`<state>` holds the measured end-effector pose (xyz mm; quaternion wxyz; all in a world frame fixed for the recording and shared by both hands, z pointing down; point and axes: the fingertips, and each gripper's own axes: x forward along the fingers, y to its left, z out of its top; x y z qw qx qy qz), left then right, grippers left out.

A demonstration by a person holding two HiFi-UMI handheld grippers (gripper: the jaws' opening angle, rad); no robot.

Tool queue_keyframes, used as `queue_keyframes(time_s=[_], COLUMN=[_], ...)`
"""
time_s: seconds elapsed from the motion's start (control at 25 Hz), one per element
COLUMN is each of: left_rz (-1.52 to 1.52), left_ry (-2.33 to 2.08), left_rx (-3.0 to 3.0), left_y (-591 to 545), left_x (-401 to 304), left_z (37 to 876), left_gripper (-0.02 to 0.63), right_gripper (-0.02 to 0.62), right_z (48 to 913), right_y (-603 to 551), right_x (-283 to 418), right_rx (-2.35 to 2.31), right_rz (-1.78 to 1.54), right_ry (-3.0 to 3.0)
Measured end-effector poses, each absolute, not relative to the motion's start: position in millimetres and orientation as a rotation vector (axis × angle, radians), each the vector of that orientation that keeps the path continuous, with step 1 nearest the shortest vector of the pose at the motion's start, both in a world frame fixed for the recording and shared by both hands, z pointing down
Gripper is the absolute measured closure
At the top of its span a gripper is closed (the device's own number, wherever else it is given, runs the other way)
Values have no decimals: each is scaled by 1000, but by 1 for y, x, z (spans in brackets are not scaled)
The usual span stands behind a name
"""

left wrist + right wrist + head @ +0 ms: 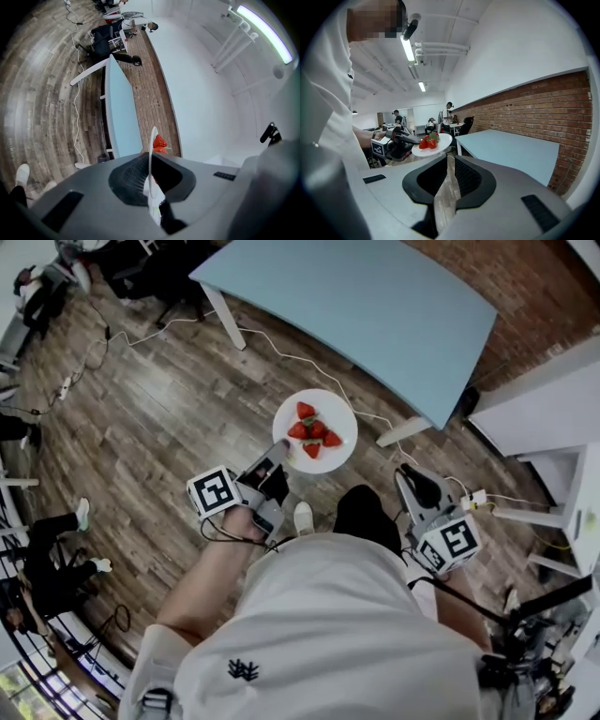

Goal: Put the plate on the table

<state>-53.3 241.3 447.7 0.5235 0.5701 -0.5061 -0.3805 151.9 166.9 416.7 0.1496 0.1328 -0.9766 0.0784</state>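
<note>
A white plate [343,416] with several strawberries [314,433] is held level in the air above the wooden floor, short of the light blue table [375,306]. My left gripper [278,454] is shut on the plate's near-left rim. In the left gripper view the plate [152,140] shows edge-on between the jaws, with the strawberries [160,142] beyond and the table [119,108] ahead. My right gripper [411,480] hangs at the right, apart from the plate, shut with nothing in it. Its own view shows the plate [441,139], the left gripper [393,140] and the table [511,150].
White cables [281,352] run over the floor by the table's white legs [225,315]. A white unit [544,409] stands at the right against a brick wall [525,287]. Other people [47,559] and chairs are at the left and far back.
</note>
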Motion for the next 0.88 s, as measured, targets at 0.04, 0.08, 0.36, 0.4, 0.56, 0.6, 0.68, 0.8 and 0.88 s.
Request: queue_keyframes(time_s=[0.04, 0.08, 0.36, 0.4, 0.56, 0.6, 0.68, 0.8, 0.88], left_rz=[-920, -929, -925, -923, -924, -924, -927, -923, -907], left_ry=[-1209, -1206, -1234, -1244, -1268, -1275, -1284, -1290, -1285], left_rx=[1360, 1356, 1360, 1359, 1347, 1349, 1363, 1348, 1335], left_y=[236, 234, 142, 122, 55, 39, 7, -38, -63], left_x=[-59, -64, -113, -119, -150, -158, -173, -189, -201], left_z=[449, 449, 443, 442, 438, 438, 440, 449, 454], left_gripper=[595, 595, 595, 595, 595, 595, 595, 595, 594], right_gripper=[548, 548, 548, 548, 548, 548, 548, 548, 548], right_z=[418, 418, 416, 415, 406, 407, 412, 419, 420], right_y=[161, 158, 75, 55, -12, -27, -57, -92, -107], right_x=[146, 140, 92, 85, 62, 59, 53, 46, 39], right_rx=[382, 379, 293, 278, 247, 246, 249, 247, 259], right_rz=[222, 219, 150, 139, 103, 106, 114, 101, 107], right_ry=[-2803, -2801, -2825, -2831, -2857, -2856, -2851, -2836, -2833])
